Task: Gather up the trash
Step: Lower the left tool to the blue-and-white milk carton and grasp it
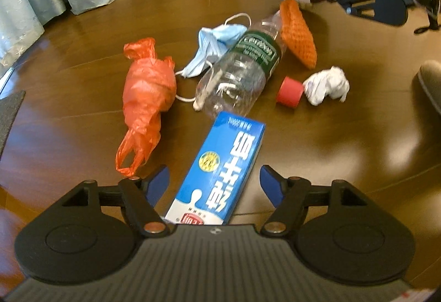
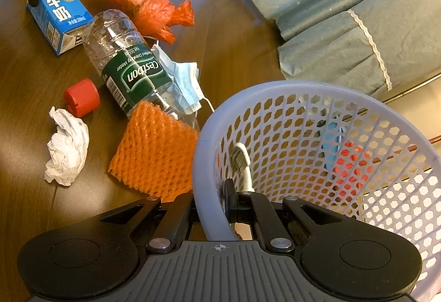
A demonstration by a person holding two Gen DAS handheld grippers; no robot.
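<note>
Right wrist view is filled mostly by the basket [image 2: 317, 153], a pale perforated bin tilted toward the litter, and the right gripper [image 2: 212, 205] is clamped on its near rim, one finger outside the wall and one inside; that hold most likely keeps the mouth steady and low for whatever comes next. A toothbrush [image 2: 242, 161] already leans inside it. On the brown floor [image 1: 344, 136] the trash lies in a loose cluster just beside the basket. The bottle [image 1: 239, 73] lies on its side across the middle, its neck under the orange net [image 1: 299, 34], which touches the basket's wall. The carton [image 1: 220, 172] lies flat with one end against the bottle's base, and the left gripper [image 1: 213, 183] hangs over it with jaws wide apart, a blue pad on either side and not yet touching, so it looks the next pick. The red bag [image 1: 146, 98] lies to its left, clear of the carton, leaving that finger room. The mask [image 1: 215, 48], paper wad [image 1: 328, 84] and cap [image 1: 289, 92] sit farther off, the last two touching.
</note>
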